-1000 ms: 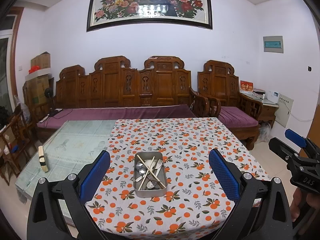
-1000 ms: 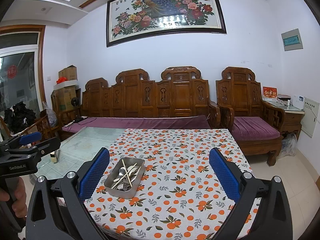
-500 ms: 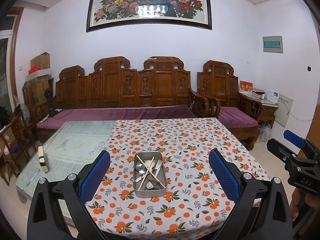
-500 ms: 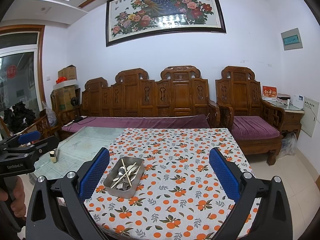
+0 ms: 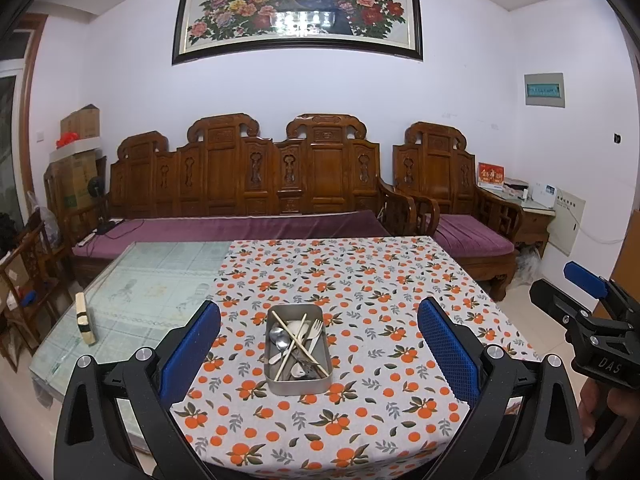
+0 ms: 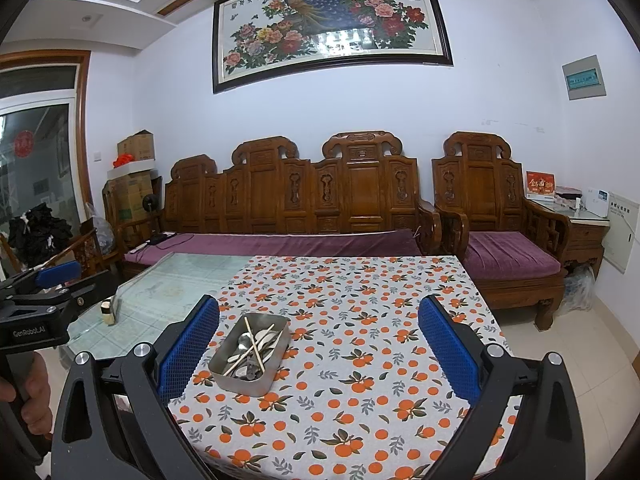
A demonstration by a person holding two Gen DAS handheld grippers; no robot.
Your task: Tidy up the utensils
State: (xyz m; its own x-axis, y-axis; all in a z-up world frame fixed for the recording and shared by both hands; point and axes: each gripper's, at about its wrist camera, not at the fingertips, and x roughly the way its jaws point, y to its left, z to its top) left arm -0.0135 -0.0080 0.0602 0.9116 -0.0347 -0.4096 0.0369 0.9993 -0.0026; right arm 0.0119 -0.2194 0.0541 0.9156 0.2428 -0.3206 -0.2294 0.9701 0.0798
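Left gripper [image 5: 318,344]: jaws spread wide, lower frame, empty. Metal tray [image 5: 298,384]: centre, on orange-print tablecloth [image 5: 360,280]; holds spoons [image 5: 279,336], fork [image 5: 316,328], crossed chopsticks [image 5: 294,340]. Right gripper [image 5: 588,300]: right edge, hand-held. Small block [image 5: 85,318]: left, on glass tabletop [image 5: 160,276]. Carved wooden bench [image 5: 248,184]: behind.

Tabletop [image 5: 400,280] mostly bare: open cloth right of, behind and in front of the tin [image 5: 298,380]. Only other thing on it is a small block [image 5: 86,318] standing near the left edge on the glass, well apart from the tin. Tin's top is open, but chopsticks [image 5: 294,338] cross over the spoons and fork inside, cluttering any straight drop. Left gripper [image 5: 318,350] and right gripper [image 6: 318,350] both spread wide, nothing between fingers, both short of the tabletop's near edge. Sofa [image 5: 240,228] close behind the far edge.
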